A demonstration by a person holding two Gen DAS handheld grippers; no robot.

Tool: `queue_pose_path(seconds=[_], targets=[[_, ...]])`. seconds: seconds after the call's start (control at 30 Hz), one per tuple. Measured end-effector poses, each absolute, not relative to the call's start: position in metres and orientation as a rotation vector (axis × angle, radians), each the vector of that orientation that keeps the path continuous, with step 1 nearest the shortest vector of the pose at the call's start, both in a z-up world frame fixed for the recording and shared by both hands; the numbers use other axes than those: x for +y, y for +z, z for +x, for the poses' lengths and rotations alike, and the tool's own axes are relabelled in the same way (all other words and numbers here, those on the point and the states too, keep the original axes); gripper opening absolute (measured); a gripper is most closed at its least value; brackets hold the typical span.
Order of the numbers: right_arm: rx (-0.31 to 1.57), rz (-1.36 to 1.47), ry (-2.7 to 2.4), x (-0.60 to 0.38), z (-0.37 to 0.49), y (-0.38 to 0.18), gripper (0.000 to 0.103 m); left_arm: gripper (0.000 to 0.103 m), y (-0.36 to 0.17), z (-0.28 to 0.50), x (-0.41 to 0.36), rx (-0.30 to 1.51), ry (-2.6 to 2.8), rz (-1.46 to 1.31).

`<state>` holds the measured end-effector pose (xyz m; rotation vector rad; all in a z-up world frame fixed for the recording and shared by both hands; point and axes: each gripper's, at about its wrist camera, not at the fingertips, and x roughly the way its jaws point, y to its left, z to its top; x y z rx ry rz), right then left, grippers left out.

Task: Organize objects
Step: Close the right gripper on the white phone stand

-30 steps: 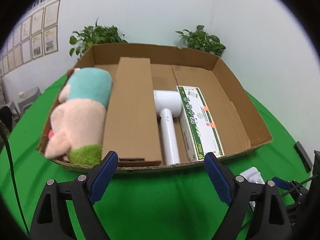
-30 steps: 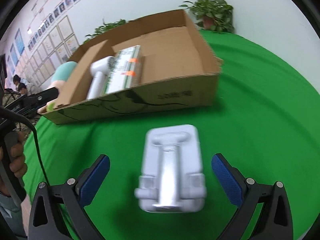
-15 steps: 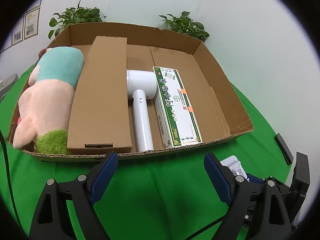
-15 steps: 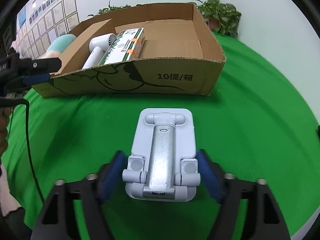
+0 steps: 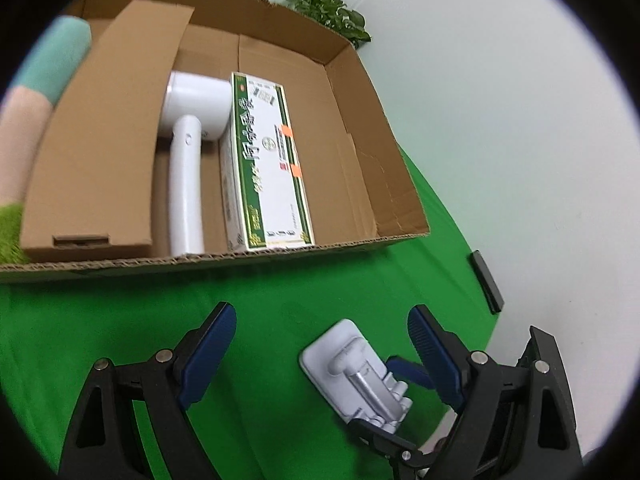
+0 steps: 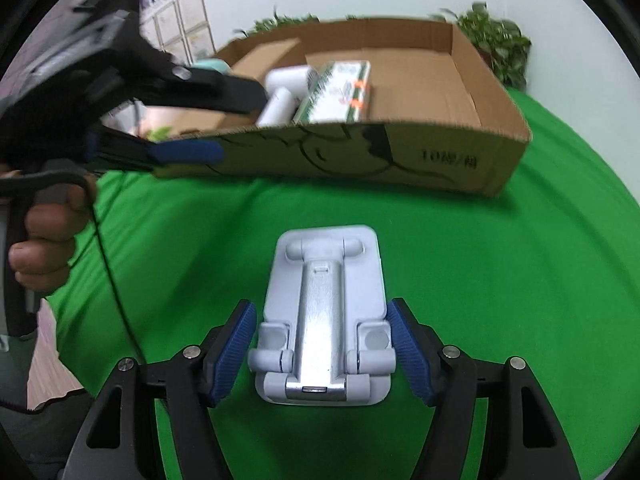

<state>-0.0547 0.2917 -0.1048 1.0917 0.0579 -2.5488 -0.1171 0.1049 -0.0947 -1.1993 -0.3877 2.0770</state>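
Observation:
A white folding phone stand [image 6: 326, 316] lies on the green cloth. My right gripper [image 6: 322, 346] has its blue pads against both sides of the stand's near end. The stand also shows in the left wrist view [image 5: 356, 372]. My left gripper [image 5: 320, 348] is open and empty, hovering above the cloth just left of the stand. It also shows in the right wrist view [image 6: 188, 120]. The cardboard box [image 5: 360, 92] holds a white hair dryer [image 5: 188, 140], a green-and-white carton [image 5: 268, 164], a brown cardboard box [image 5: 104, 128] and a plush toy [image 5: 24, 120].
Potted plants [image 5: 328, 12] stand behind the box by the white wall. A dark flat object [image 5: 486, 280] lies at the cloth's right edge. The right part of the box floor [image 6: 420, 76] is bare cardboard.
My right gripper closed its jaws onto the phone stand. My left gripper swung right and lower, so the stand and the right gripper came into its view.

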Motion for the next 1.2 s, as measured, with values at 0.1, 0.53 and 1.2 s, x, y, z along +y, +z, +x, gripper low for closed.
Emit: queue_pose_path(seconds=[0.1, 0.53, 1.2], targets=[[0.080, 1.019, -2.581, 0.295, -0.047, -0.098, 0.102, 0.087, -0.101, -0.118, 0.109, -0.431, 1.998, -1.225], [0.039, 1.043, -2.490, 0.312, -0.035, -0.105, 0.093, 0.069, -0.137, -0.093, 0.140, -0.452, 1.720, -1.368], [0.129, 1.138, -2.540, 0.293, -0.031, -0.108, 0.066, 0.041, -0.162, -0.070, 0.146, -0.475, 1.753, -1.455]])
